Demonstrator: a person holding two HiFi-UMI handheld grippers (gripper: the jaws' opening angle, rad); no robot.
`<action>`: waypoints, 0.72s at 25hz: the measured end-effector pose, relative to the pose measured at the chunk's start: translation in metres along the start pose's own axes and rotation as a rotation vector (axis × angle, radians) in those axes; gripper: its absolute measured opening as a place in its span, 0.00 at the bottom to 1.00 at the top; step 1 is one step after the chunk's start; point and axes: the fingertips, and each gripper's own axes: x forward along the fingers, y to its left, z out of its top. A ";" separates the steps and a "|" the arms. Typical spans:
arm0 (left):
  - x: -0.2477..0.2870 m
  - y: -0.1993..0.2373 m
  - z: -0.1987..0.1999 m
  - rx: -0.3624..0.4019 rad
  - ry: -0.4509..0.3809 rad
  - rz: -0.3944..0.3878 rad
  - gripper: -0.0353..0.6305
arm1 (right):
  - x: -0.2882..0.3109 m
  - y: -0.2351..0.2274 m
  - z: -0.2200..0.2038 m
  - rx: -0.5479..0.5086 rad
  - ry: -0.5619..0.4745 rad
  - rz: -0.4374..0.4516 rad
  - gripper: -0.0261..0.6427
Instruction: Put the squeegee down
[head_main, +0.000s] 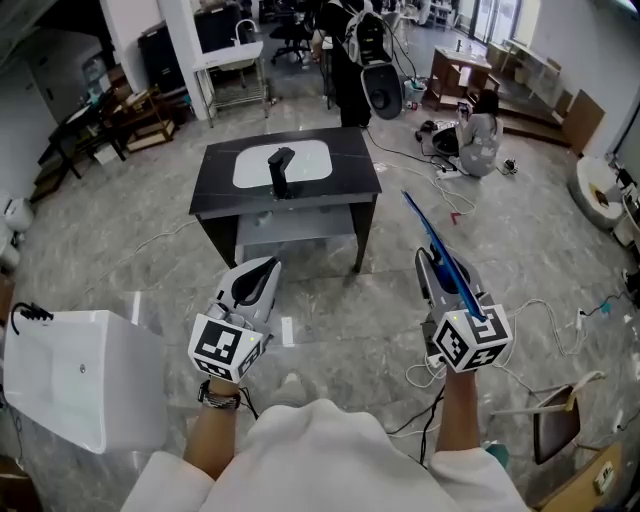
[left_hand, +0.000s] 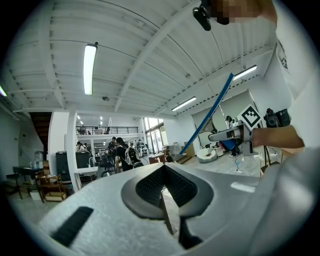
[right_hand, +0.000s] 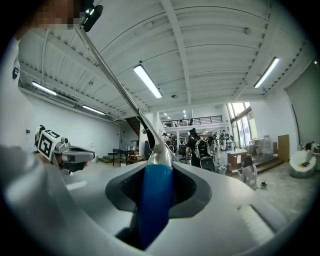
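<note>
- The right tool (right_hand: 157, 172) had its jaws closed on the blue handle of the squeegee (right_hand: 155, 200), which filled the gap between the pads and stood upright between them.
- Above the handle, in the right gripper view, a metal neck rose out of the jaws. A long thin bar ran from it up and to the left, ending in a dark tip near the top of the frame.
- In the head view the squeegee reached forward past the front of the right tool as a narrow blue strip. It was held up in the air over the floor (head_main: 330, 330) and touched nothing else.
- The left tool (left_hand: 162, 182) had its jaws together, with only a thin seam between the ribbed pads and nothing held in them.
- The two tools were held side by side and apart, each pointing roughly level in front of the person.
- A black desk (head_main: 215, 190) with a white panel in its top stood ahead of both tools, well apart from them. A small black object (head_main: 281, 172) stood upright on the panel.
- A white basin-like unit (head_main: 70, 380) sat on the floor to the left of the left tool.
- Cables trailed over the floor on the right, and a person (head_main: 478, 135) sat on the floor further back.
</note>
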 end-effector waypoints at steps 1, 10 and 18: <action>0.003 0.002 -0.002 -0.003 0.002 0.004 0.05 | 0.003 -0.003 -0.002 0.002 0.002 0.000 0.19; 0.055 0.039 -0.023 -0.024 0.020 0.012 0.05 | 0.057 -0.034 -0.016 0.026 0.019 -0.009 0.19; 0.155 0.127 -0.041 -0.012 -0.006 0.008 0.05 | 0.165 -0.076 -0.013 0.010 0.000 -0.025 0.19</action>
